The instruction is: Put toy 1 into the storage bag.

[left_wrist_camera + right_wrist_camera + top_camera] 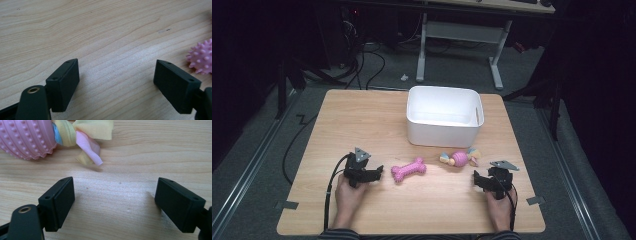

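Observation:
A pink spiky bone toy (408, 169) lies on the wooden table (362, 120), just right of my left gripper (374, 174). Its knobbly end (201, 58) shows at the right edge of the left gripper view. My left gripper (116, 82) is open with bare wood between its jaws. A pink ball toy with pastel cloth tails (459, 158) lies in front of the white bin (444, 116). My right gripper (479, 180) rests below and to the right of that toy. In the right gripper view the right gripper (115, 202) is open and empty, with the ball toy (27, 137) above its left jaw.
The white bin stands empty at the table's far middle. Beyond the table are a white desk frame (459, 45) and floor cables (367, 60). Tape marks sit at the near corners (287, 205).

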The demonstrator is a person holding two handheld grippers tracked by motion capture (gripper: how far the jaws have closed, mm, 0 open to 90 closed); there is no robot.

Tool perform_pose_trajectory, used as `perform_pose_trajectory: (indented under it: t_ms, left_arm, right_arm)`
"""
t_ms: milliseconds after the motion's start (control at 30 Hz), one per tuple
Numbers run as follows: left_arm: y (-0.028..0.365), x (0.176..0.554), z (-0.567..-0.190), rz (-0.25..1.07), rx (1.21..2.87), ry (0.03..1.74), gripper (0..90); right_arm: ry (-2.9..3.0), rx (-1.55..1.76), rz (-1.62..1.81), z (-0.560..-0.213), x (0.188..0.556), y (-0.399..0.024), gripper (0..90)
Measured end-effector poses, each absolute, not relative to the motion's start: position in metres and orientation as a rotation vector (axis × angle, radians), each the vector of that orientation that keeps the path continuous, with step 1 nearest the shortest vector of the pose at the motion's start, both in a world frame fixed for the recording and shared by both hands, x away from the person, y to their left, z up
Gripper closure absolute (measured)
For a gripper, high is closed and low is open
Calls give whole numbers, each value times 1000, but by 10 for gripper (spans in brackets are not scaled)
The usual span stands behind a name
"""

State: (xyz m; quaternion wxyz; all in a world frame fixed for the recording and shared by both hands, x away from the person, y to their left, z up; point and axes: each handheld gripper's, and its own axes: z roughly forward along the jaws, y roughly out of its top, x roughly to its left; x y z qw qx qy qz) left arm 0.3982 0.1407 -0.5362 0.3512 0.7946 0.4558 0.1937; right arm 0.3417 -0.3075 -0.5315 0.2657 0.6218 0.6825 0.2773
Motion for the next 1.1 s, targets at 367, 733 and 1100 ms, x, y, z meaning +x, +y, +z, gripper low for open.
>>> perform_pose_trajectory:
  t_ms: [367,733,1100]
  left_arm:
    - [141,398,-536,502,2057,1180,211]
    - [141,398,-536,501,2057,1180,210]
    - [140,401,-536,488,2076,1164,157]
  right_arm:
    - [1839,1685,744,-531,341,-307,164]
    - [1838,1681,746,-531,341,-307,166]
    - [1858,1665,755,-531,341,-306,169]
